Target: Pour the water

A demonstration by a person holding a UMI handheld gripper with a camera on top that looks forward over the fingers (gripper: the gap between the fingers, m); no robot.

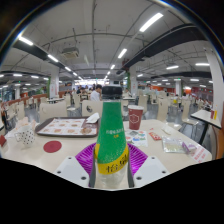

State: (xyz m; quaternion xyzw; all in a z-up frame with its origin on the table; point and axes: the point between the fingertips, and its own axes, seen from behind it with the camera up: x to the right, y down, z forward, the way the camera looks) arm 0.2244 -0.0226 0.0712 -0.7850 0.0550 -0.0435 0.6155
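Gripping a green bottle (111, 138) upright between their purple pads (87, 155), the tongs (111, 160) are closed on it above the near table (170, 160) edge. A red cup (135, 117) stands just beyond, a tray (66, 127) to its left.

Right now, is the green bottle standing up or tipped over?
Standing up. The bottle is upright between the jaws, its dark cap pointing straight up. No pouring has begun; the red cup sits behind it.
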